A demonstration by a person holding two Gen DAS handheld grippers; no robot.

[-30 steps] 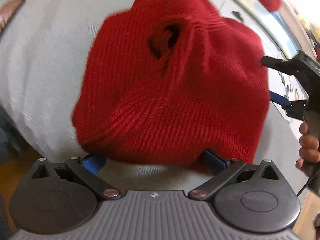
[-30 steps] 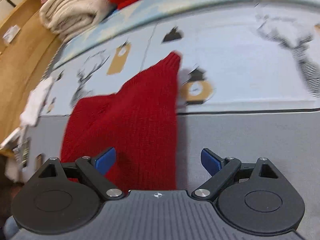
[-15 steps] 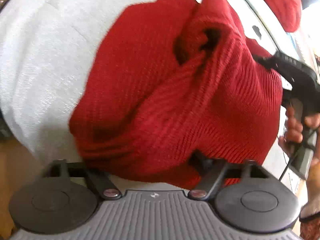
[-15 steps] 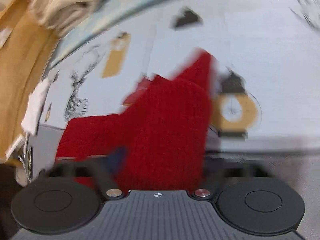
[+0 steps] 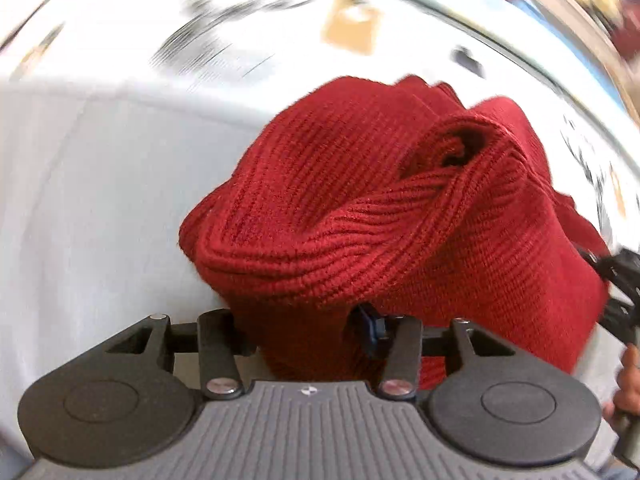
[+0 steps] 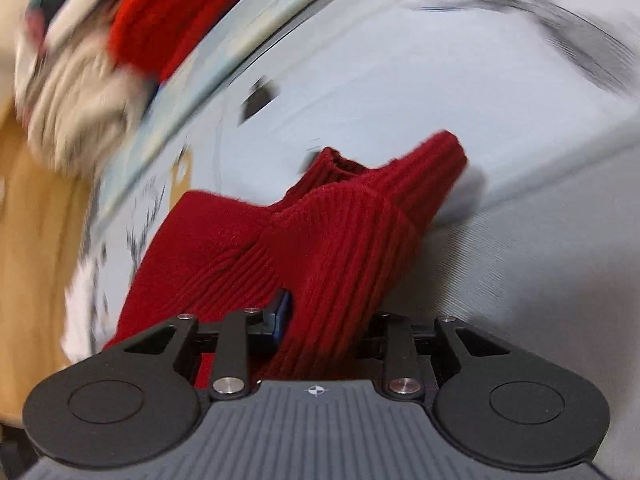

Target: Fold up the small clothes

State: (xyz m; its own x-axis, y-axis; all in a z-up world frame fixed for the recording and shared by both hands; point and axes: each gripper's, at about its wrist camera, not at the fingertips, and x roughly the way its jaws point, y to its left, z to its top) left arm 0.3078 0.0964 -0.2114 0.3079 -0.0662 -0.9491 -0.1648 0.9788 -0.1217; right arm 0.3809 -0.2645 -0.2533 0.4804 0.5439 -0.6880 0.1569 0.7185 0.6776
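A red knit sweater [image 5: 392, 216] lies bunched on the grey cloth surface [image 5: 100, 200]. My left gripper [image 5: 308, 320] is shut on its near ribbed edge, and the knit hides most of the blue fingertips. In the right wrist view my right gripper [image 6: 324, 320] is shut on another edge of the red sweater [image 6: 332, 240] and lifts it into a ridge. The right gripper's black body [image 5: 620, 292] shows at the right edge of the left wrist view, beside the sweater.
A patterned cloth with deer and tag prints [image 6: 400, 80] covers the table beyond the grey part. A pile of cream and red folded clothes [image 6: 100, 60] sits at the far left. A wooden floor [image 6: 36, 220] lies past the table's left edge.
Both grippers went from open around the sweater's edges to shut on it. The sweater has been lifted and bunched up, and both views are swinging, with motion blur.
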